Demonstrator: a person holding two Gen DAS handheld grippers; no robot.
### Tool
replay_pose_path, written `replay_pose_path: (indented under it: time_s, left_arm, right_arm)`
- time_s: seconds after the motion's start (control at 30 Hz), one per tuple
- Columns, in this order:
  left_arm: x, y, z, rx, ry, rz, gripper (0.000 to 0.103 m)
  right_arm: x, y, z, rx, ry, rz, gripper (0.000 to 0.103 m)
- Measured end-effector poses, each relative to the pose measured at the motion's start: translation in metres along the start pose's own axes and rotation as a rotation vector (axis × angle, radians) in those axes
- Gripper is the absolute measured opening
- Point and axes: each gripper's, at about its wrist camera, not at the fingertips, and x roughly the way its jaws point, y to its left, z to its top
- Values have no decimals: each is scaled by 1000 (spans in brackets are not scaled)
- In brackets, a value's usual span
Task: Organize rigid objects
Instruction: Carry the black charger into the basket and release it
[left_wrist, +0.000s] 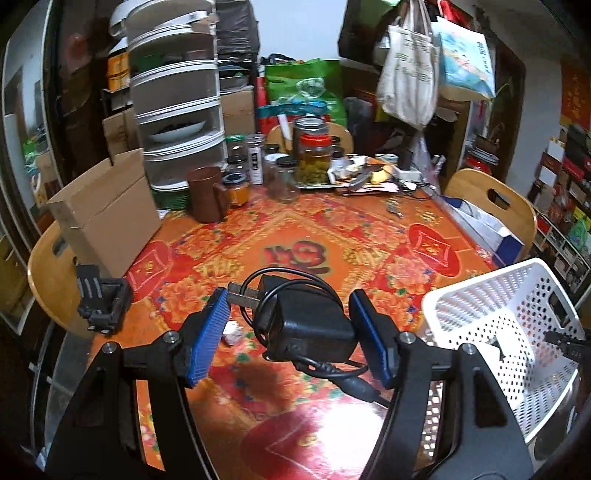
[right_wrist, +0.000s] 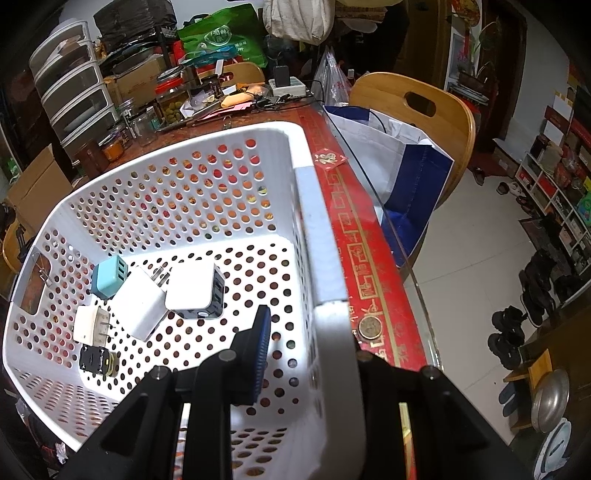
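Two grippers are in use. The left gripper (left_wrist: 291, 328) is clamped on a black power adapter (left_wrist: 308, 325), its blue pads (left_wrist: 208, 332) pressing either side of the body. The adapter's two metal prongs point toward ten o'clock, and its black cable (left_wrist: 295, 280) loops above the body and trails out toward five o'clock. The adapter is held clear above the red floral tablecloth (left_wrist: 295, 229). A white perforated basket (left_wrist: 517, 317) sits at three o'clock of the adapter, near it but apart.

The right gripper (right_wrist: 306, 347) is closed on the basket's right-hand wall (right_wrist: 325, 258): one blue pad (right_wrist: 260, 343) lies inside the wall, while the other finger is hidden behind it.

On the basket floor, toward nine o'clock of that pad, lie five items: a light blue charger (right_wrist: 109, 277), a white plug cube (right_wrist: 138, 304), a white and black multi-port charger (right_wrist: 195, 290), a small white plug (right_wrist: 88, 325) and a small black adapter (right_wrist: 94, 360). The first three touch one another. A coin (right_wrist: 371, 326) rests on the table edge just outside the gripped wall.
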Motion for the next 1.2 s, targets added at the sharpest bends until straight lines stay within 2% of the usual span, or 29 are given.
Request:
replay_pose_path:
  time_s: [0.17, 0.4, 0.63, 0.73, 0.93, 1.1, 1.2]
  left_arm:
    - [-5, -26, -2, 32, 4, -23, 64]
    - [-15, -84, -8, 163, 6, -66, 64]
    - [-21, -129, -12, 251, 23, -112, 64]
    - [-16, -155, -19, 307, 71, -131, 64]
    - [5, -188, -32, 350, 165, -156, 64]
    - [26, -217, -49, 449, 274, -193, 64]
    - [37, -236, -66, 529, 329, -191, 65]
  right_arm:
    - [0, 0, -1, -2, 0, -2, 26]
    - [-1, 1, -1, -8, -4, 1, 26]
    - [-1, 1, -2, -10, -5, 3, 26]
    - [-1, 1, -1, -9, -7, 6, 26]
    - [-2, 2, -1, -10, -6, 7, 26]
    - [-2, 2, 0, -9, -7, 9, 26]
    - [-2, 2, 0, -9, -10, 13, 26]
